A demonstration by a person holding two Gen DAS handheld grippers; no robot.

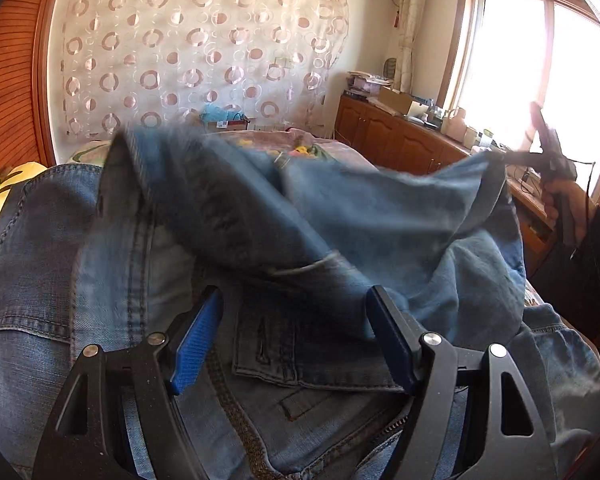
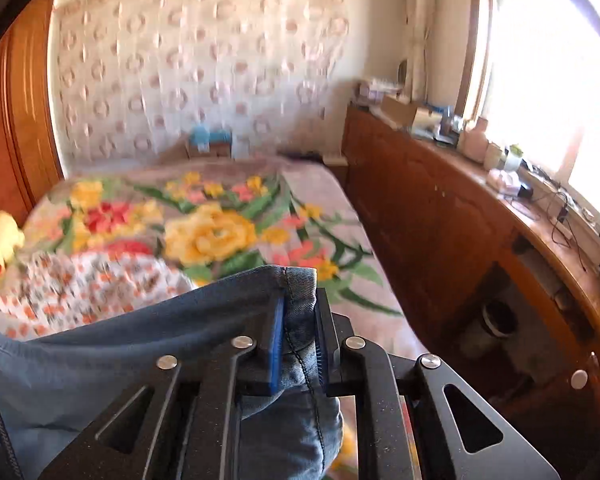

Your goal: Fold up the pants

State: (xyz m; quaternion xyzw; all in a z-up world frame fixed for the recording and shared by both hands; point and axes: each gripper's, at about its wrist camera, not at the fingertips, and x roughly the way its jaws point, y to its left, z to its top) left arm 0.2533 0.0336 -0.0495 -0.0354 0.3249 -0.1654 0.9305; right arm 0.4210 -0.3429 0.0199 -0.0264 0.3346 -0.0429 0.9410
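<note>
Blue denim pants (image 1: pixel 80 248) lie spread on the bed below my left gripper (image 1: pixel 295 296). That gripper is open, its blue pads standing wide apart over the waistband and fly, with nothing pinched. My right gripper (image 2: pixel 300 300) is shut on a hemmed edge of the pants (image 2: pixel 298 280). In the left wrist view the right gripper (image 1: pixel 540 152), held by a hand in a dark sleeve, lifts that edge at the far right, so a pant leg (image 1: pixel 380 208) hangs raised and blurred across the middle.
A floral blanket (image 2: pixel 220 232) covers the bed. A white cloth with orange print (image 2: pixel 80 288) and a yellow pillow (image 2: pixel 0 240) lie at its left. A wooden cabinet (image 2: pixel 440 220) with clutter on top runs along the right, under a bright window (image 2: pixel 548 80).
</note>
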